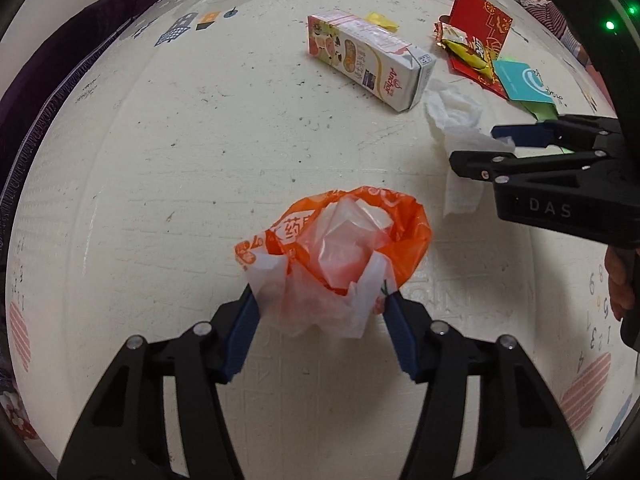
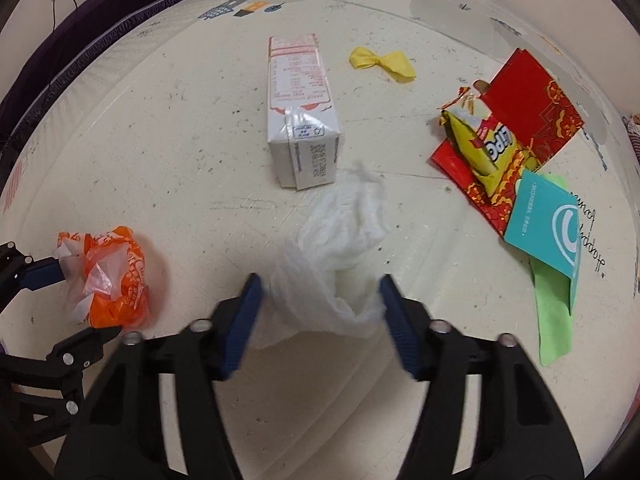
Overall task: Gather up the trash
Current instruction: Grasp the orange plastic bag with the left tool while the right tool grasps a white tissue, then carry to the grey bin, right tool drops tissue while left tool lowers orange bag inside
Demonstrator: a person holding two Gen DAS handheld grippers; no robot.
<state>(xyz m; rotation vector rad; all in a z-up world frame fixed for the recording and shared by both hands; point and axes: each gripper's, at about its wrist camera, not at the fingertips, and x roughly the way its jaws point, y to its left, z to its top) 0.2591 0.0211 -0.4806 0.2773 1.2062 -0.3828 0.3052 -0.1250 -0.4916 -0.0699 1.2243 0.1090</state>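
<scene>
An orange and white plastic bag point(image 1: 340, 252) lies crumpled on a cream floor mat point(image 1: 160, 184). My left gripper point(image 1: 322, 300) is open, its blue pads either side of the bag's near end. The bag also shows in the right wrist view point(image 2: 116, 276). A crumpled white tissue point(image 2: 340, 248) lies on the mat. My right gripper point(image 2: 322, 288) is open, with the tissue's near end between its pads. In the left wrist view the right gripper point(image 1: 476, 148) sits over the tissue point(image 1: 456, 124).
A milk carton point(image 2: 300, 120) lies beyond the tissue. A yellow wrapper point(image 2: 382, 62), a red envelope point(image 2: 532, 108), a yellow snack packet point(image 2: 484, 144), a teal card point(image 2: 544, 224) and green paper point(image 2: 554, 312) lie to the right. Purple fabric point(image 1: 52, 84) borders the mat at left.
</scene>
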